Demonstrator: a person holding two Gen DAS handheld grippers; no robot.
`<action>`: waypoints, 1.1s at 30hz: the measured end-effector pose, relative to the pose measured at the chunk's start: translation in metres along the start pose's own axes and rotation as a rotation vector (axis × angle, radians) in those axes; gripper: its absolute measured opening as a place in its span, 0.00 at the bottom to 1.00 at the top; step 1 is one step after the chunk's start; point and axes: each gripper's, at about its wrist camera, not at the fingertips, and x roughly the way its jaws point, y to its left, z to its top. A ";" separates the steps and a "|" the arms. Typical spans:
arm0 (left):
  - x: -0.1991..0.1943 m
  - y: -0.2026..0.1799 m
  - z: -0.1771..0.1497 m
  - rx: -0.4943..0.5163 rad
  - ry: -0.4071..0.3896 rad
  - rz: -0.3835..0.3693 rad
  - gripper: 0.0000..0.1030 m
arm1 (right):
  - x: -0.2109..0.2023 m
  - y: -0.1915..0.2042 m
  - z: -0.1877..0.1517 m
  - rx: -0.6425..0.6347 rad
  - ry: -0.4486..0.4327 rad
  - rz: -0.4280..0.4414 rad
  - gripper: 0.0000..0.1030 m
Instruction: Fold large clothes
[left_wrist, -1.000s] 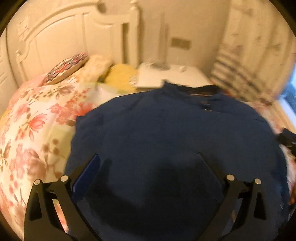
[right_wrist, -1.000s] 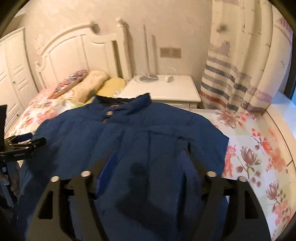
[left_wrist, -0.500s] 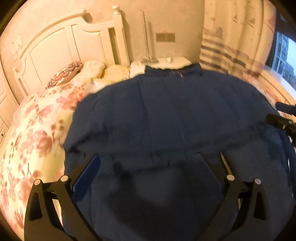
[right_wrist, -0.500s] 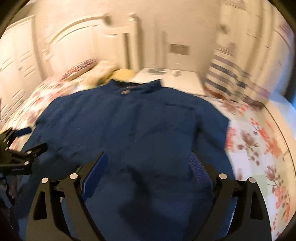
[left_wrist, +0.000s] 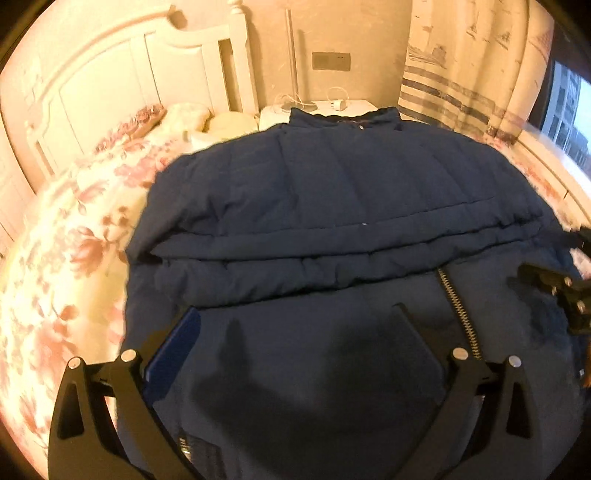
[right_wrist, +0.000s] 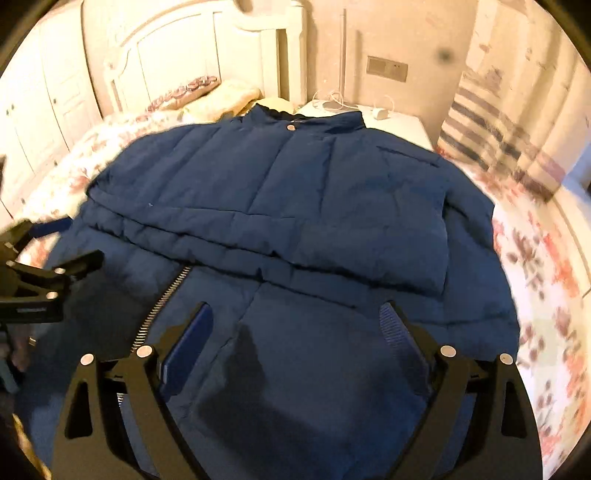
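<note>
A navy padded jacket (left_wrist: 332, 192) (right_wrist: 295, 192) lies flat on the floral bedspread (left_wrist: 74, 240), collar (right_wrist: 306, 118) toward the nightstand. A folded band of it runs across the chest. Below that band the metal zipper (left_wrist: 458, 310) (right_wrist: 162, 299) shows. My left gripper (left_wrist: 295, 317) hovers open over the lower left part, nothing between its pads. My right gripper (right_wrist: 295, 314) stands wide open over the lower right part, only flat fabric under it. Each gripper shows in the other's view, the right gripper (left_wrist: 554, 291) at the right edge and the left gripper (right_wrist: 37, 284) at the left edge.
A white headboard (left_wrist: 129, 74) and pillows (left_wrist: 184, 118) are at the far left. The white nightstand (right_wrist: 399, 122) carries a charger and cable. A striped curtain (left_wrist: 461, 74) and a window ledge run along the right. Wardrobe doors (right_wrist: 37, 110) stand at the left.
Both grippers drew back toward the hem and sank slightly. Fabric bunched between the right fingers a second ago now lies flat, and those jaws stand wider. The folded band has come into view.
</note>
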 end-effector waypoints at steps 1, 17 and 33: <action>0.004 -0.004 -0.003 0.013 0.012 0.002 0.98 | 0.006 0.006 -0.004 -0.036 0.027 -0.011 0.86; 0.033 -0.018 -0.011 0.018 0.020 -0.017 0.98 | 0.032 0.035 -0.009 -0.082 0.039 -0.068 0.95; 0.022 -0.008 -0.031 -0.074 0.016 -0.026 0.98 | 0.032 0.029 -0.015 -0.092 0.039 -0.027 0.96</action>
